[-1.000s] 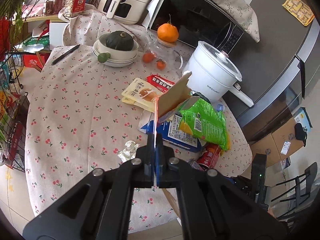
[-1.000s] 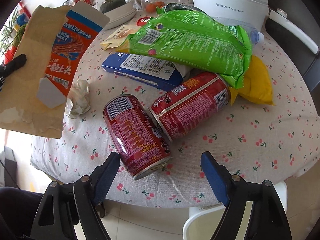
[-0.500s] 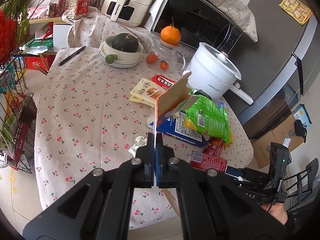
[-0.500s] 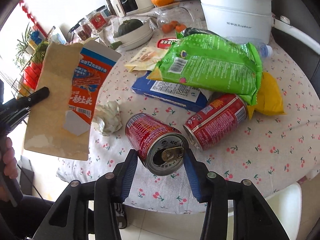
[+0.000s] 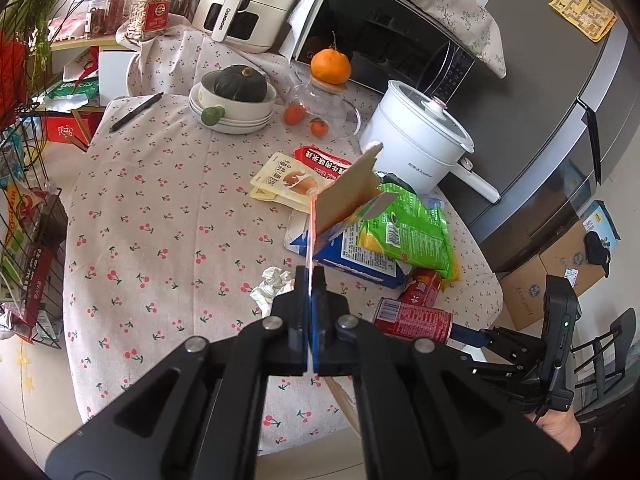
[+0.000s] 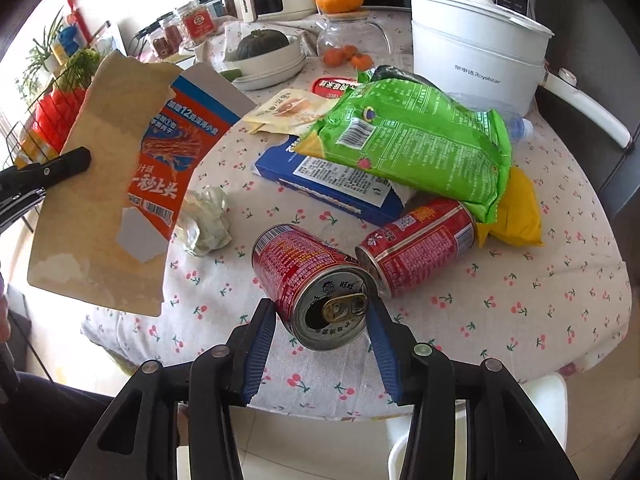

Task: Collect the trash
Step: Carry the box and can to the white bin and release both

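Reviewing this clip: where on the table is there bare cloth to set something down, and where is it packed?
Bare cloth lies left of the crumpled tissue, between the pen and the near table edge. Another patch is right of the second can. It is crowded around the green bag, blue box and white pot.

Left wrist view looks down from high over the table [image 5: 168, 216]; right wrist view sits low, close; both share the cans [image 6: 316, 280].

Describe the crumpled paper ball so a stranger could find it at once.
Start at the white electric pot and come toward the near edge of the cherry-print tablecloth. Past the blue box, left of the two red cans, lies the crumpled paper ball: the only pale, unprinted, wadded item.
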{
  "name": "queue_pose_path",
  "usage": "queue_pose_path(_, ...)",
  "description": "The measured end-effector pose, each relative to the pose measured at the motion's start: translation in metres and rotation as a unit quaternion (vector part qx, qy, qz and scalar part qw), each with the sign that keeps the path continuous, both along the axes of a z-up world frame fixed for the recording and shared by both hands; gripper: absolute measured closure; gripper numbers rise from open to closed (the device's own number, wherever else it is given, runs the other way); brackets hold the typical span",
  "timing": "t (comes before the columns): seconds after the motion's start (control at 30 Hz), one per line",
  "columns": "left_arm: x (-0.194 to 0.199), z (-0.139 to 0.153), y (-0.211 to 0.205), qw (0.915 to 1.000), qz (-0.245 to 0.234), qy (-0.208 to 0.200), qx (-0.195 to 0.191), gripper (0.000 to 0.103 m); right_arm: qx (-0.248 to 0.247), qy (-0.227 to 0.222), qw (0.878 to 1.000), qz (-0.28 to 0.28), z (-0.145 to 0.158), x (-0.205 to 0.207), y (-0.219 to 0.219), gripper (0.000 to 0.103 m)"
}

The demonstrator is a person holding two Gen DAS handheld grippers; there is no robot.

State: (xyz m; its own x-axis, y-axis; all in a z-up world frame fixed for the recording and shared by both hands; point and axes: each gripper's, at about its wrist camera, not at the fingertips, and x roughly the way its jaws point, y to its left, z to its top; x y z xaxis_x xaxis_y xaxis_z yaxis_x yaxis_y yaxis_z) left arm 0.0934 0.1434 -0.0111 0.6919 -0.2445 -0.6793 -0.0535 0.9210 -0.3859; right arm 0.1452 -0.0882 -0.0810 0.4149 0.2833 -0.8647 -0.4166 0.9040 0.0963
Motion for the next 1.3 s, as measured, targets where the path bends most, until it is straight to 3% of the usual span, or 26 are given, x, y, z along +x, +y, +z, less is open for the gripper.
queue_pose_path(0.2,-0.001,0.005,-0.031,0.9987,-0.050,-0.005,-0.005,0.102,0.003,-0.035,0.999,-0.030,0.031,-0.016,-0.030,0.055)
queue_pose_path(0.37,0.004,-0.005,-0.100,0.9905,-0.137,0.017,-0.002,0.102,-0.022,-0.055,0.994,-0.092,0.059,-0.045,-0.093,0.055)
queue_pose_path(0.47,0.004,-0.018,-0.155,0.9790,-0.200,0.040,0.000,0.102,-0.053,-0.074,0.987,-0.135,0.076,-0.068,-0.135,0.055)
queue_pose_path(0.6,-0.006,-0.039,-0.231,0.9552,-0.288,0.068,0.004,0.102,-0.062,-0.089,0.976,-0.188,0.091,-0.099,-0.182,0.055)
queue_pose_path(0.73,-0.017,-0.069,-0.286,0.9326,-0.347,0.098,0.020,0.102,-0.073,-0.081,0.968,-0.224,0.088,-0.124,-0.217,0.055)
queue_pose_path(0.87,-0.018,-0.093,-0.315,0.9207,-0.370,0.123,0.018,0.102,-0.080,-0.065,0.965,-0.243,0.080,-0.140,-0.238,0.055)
queue_pose_path(1.0,-0.015,-0.111,-0.334,0.9123,-0.385,0.133,0.040,0.101,-0.091,-0.044,0.964,-0.247,0.065,-0.142,-0.246,0.055)
queue_pose_path(1.07,-0.015,-0.112,-0.334,0.9135,-0.379,0.133,0.067,0.085,-0.100,-0.032,0.964,-0.245,0.056,-0.142,-0.247,0.055)
queue_pose_path(1.13,-0.012,-0.109,-0.329,0.9166,-0.371,0.129,0.073,0.052,-0.105,-0.020,0.964,-0.243,0.048,-0.140,-0.248,0.055)
queue_pose_path(1.27,-0.015,-0.091,-0.305,0.9220,-0.361,0.116,0.079,0.046,-0.111,0.001,0.965,-0.239,0.032,-0.135,-0.249,0.055)
queue_pose_path(1.3,-0.017,-0.087,-0.298,0.9247,-0.355,0.110,0.084,0.040,-0.111,0.008,0.965,-0.237,0.026,-0.132,-0.249,0.055)
